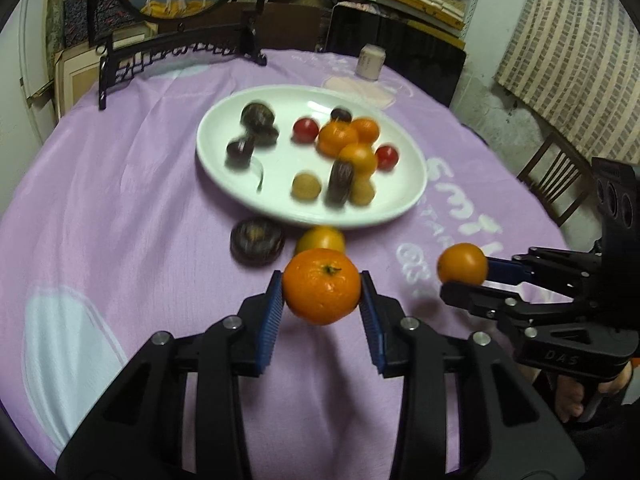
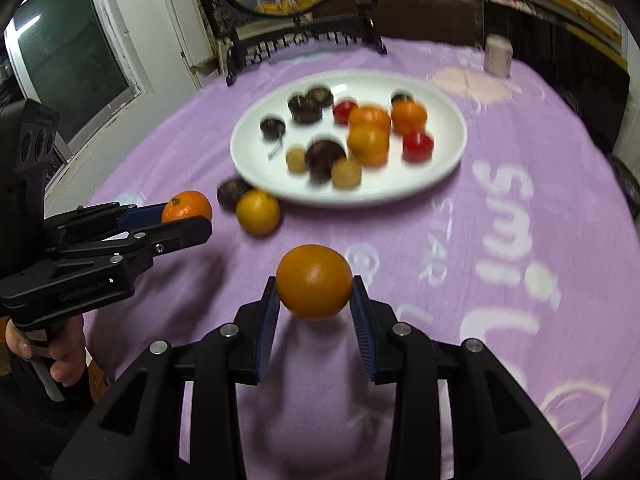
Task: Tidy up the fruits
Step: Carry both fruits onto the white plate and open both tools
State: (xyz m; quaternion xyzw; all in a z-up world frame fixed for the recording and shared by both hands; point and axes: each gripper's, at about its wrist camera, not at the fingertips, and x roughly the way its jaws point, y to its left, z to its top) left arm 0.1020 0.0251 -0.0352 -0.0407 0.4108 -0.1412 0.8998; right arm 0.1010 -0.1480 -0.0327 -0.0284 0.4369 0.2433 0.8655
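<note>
Left wrist view: your left gripper (image 1: pixel 322 294) is clamped on a mandarin (image 1: pixel 322 286), clear of the cloth.
Right gripper (image 2: pixel 314 294): you pinch an orange (image 2: pixel 314 282).
Beyond: white plate (image 1: pixel 224 184) mid-table, holding fruit.

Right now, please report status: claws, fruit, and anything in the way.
Left claw shut on mandarin. Right claw shut on orange. Both clear of cloth. Two fruits loose before plate; path open.
</note>
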